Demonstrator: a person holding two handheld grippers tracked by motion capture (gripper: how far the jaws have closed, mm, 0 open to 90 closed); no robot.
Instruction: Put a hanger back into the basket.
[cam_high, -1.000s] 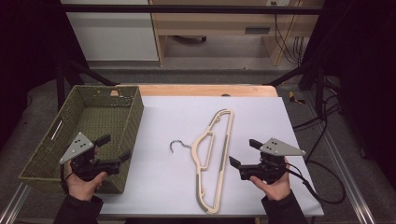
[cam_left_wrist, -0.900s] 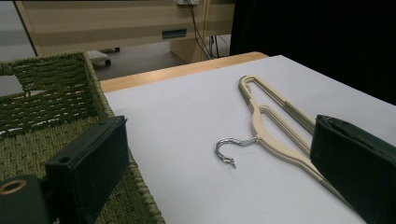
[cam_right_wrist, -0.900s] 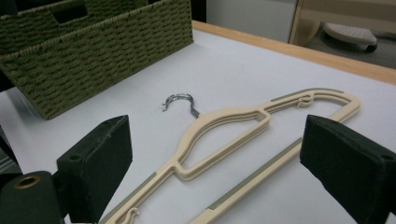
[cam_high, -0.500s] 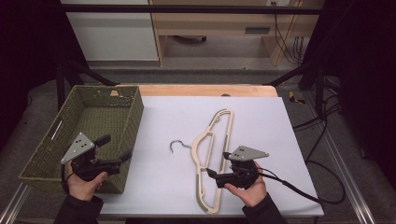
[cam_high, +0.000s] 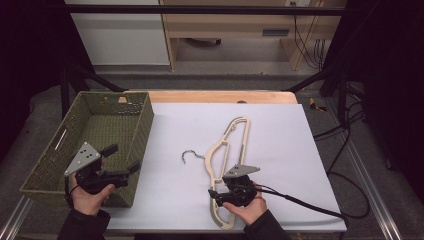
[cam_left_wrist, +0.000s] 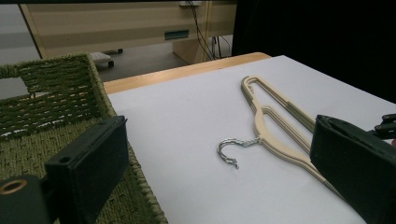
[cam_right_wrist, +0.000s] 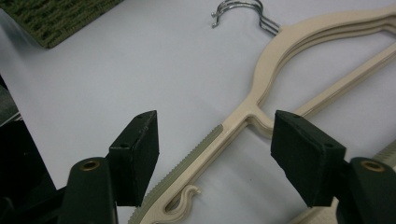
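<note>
Scene: a cream plastic clothes hanger with a chrome hook (cam_high: 227, 155) is lying flat on the white-covered tabletop (cam_high: 280, 130), near the middle, well apart from the green woven basket (cam_high: 125, 112) standing at the left edge.

Right tongs (cam_high: 214, 196): over the last second they have been travelling from the right of the hanger, leftward and downward, and are now arriving at its near end. Their jaws have just been closing; in the right gripper view they are standing partly open on either side of the hanger's ribbed shoulder bar (cam_right_wrist: 205, 144), with clear gaps both sides, so nothing is being gripped yet.

Left tongs (cam_high: 122, 165): they are hovering in the same spot as a second ago, over the basket's near right corner, jaws wide open and holding nothing.

Hook: the chrome hook (cam_left_wrist: 229, 148) is pointing left, towards the basket.

Meaning: the approach is looking finished and the grasp is beginning; the pads probably need to close further onto the bar before any lift, and the thin bar may be slipping sideways if caught off-centre.
</note>
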